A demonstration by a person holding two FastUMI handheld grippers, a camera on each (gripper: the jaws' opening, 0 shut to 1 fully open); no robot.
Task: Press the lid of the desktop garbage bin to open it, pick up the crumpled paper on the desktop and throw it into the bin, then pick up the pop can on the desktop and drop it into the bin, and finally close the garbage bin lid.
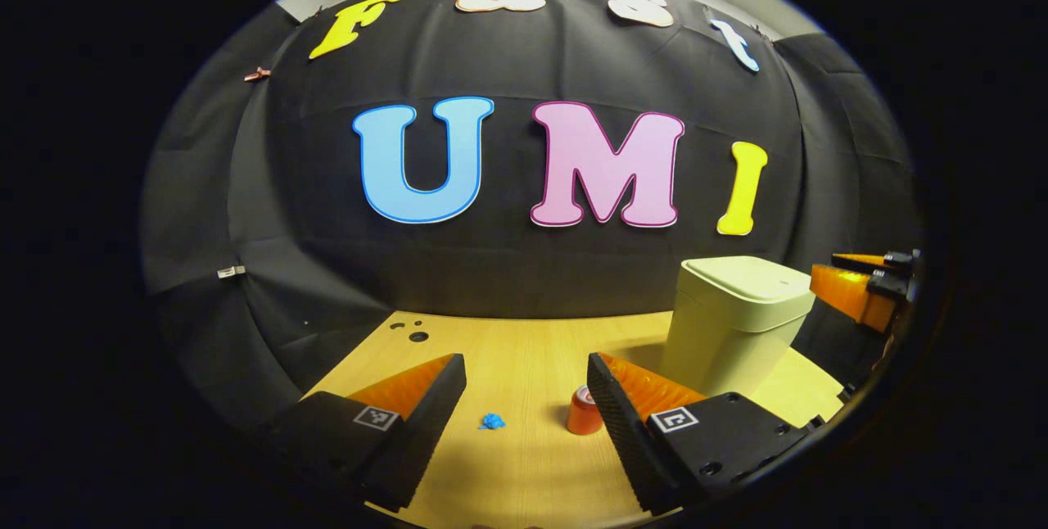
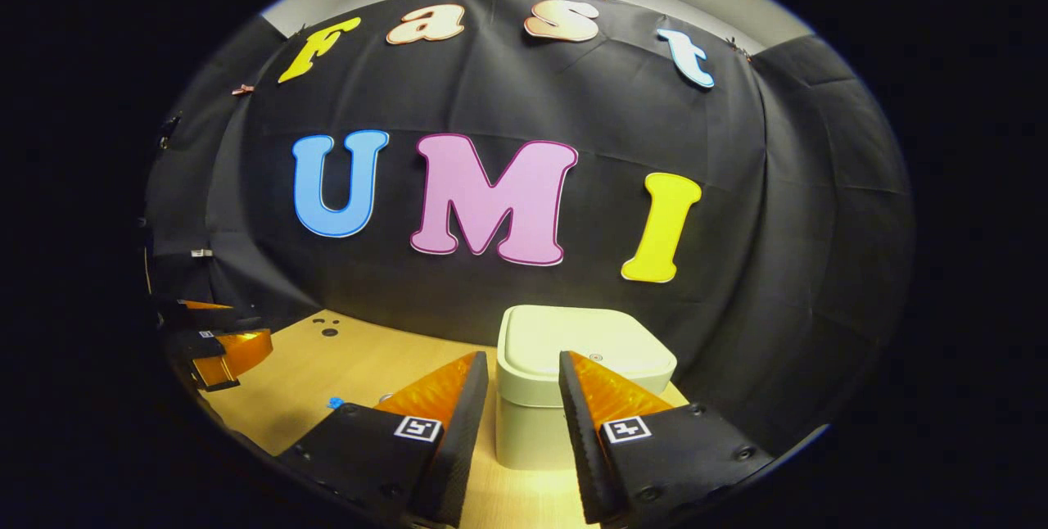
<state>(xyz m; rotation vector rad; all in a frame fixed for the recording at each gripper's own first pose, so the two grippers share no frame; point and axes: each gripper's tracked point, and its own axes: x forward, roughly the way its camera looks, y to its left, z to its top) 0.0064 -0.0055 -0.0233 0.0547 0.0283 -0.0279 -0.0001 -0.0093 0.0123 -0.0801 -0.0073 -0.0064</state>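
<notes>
Crumpled paper [image 1: 491, 421] lies on the bench [image 1: 524, 349] between the fingers of the open, empty left claw [image 1: 526, 377], pop can [image 1: 583, 412] stands upright just right of it, and the garbage bin [image 2: 573, 365], lid down, sits ahead of the open, empty right claw [image 2: 524, 373].

We see the left gripper [image 1: 526, 377] and the right gripper [image 2: 522, 373] alike in build: ribbed wedge fingers on dark mounting blocks, each block studded with round screws and carrying a small square black-and-white marker.
</notes>
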